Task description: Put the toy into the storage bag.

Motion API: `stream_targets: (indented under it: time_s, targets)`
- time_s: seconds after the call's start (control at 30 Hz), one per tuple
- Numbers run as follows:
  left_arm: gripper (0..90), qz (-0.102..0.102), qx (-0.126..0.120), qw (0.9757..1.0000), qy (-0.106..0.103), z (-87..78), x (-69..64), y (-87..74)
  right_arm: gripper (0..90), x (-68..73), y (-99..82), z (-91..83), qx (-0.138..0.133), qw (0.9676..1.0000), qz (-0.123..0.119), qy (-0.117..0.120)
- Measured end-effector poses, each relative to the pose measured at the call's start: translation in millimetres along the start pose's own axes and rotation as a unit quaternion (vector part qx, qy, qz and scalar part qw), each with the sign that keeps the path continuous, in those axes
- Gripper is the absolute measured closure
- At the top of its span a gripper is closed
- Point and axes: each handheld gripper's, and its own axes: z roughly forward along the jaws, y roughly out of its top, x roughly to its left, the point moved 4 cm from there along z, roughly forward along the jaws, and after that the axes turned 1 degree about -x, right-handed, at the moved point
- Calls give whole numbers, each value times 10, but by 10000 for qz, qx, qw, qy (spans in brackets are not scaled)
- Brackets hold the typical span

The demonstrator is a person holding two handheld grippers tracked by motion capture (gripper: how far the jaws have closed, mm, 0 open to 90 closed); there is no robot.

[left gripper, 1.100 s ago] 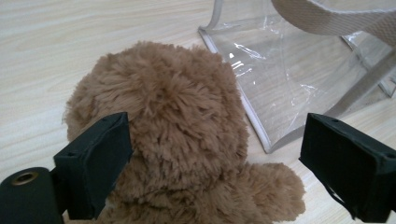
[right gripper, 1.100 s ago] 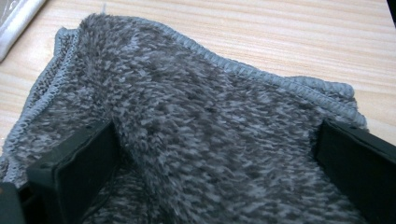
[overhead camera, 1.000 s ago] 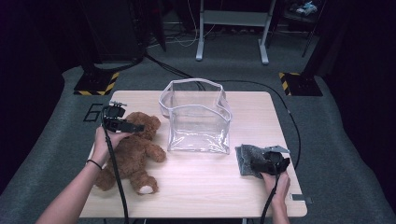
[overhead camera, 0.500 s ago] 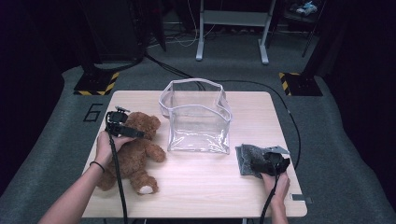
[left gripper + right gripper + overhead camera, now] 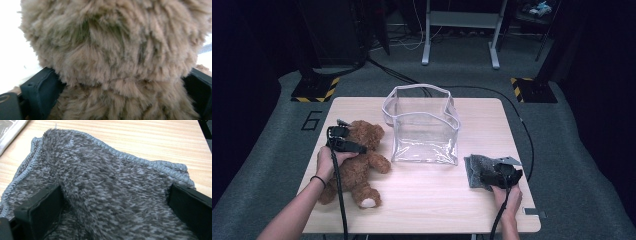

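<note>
A brown teddy bear (image 5: pixel 362 167) lies on its back at the left of the wooden table (image 5: pixel 427 205). My left gripper (image 5: pixel 356 147) sits over its neck, just below the head. In the left gripper view the two black jaws stand wide apart with the bear's fur (image 5: pixel 120 50) between them and brushing both. A grey fuzzy cloth (image 5: pixel 473 170) lies at the right front. My right gripper (image 5: pixel 488 178) rests on it, its jaws wide apart with a raised fold of cloth (image 5: pixel 112 185) between them.
A clear plastic bag (image 5: pixel 424 127) with a white rim stands open in the middle of the table, between the bear and the cloth. Cables trail from both grippers off the near edge. Dark floor and equipment stands lie beyond the table.
My left gripper has moved right and slightly nearer, from beside the bear's head onto its neck. The right gripper has stayed on the cloth.
</note>
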Motion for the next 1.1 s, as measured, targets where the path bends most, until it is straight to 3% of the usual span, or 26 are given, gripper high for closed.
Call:
stream_targets:
  time_s: [0.17,0.33,0.43,0.53,0.67,0.73,0.87,0.93,1.1]
  targets:
    - [84,20,39,10000,-83,78,-17,-60,0,2,0,0,-13,10000,-8,3]
    - [147,46,-86,10000,-13,103,-52,-94,0,2,-1,-1,-15,10000,-12,-2]
    - [256,142,-165,9998,-30,113,-53,-104,0,2,-1,0,-15,10000,-11,0]
    - [309,180,-100,9998,-39,133,-27,-113,0,2,-1,0,-14,10000,-8,0]
    - [444,202,-58,9997,-82,146,14,-134,0,2,-1,0,-13,10000,-8,-2]
    - [485,352,-279,9990,35,138,-2,-163,0,1,-1,0,-14,10000,-7,-2]
    - [513,432,-528,9976,111,106,-40,-202,0,0,-2,0,-6,10000,-2,2]
    - [515,383,-672,9970,49,79,-36,-212,0,0,-2,-1,-3,10000,2,-2]
    - [517,385,-746,9964,-64,-2,-19,-209,0,0,-1,0,-4,10000,13,3]
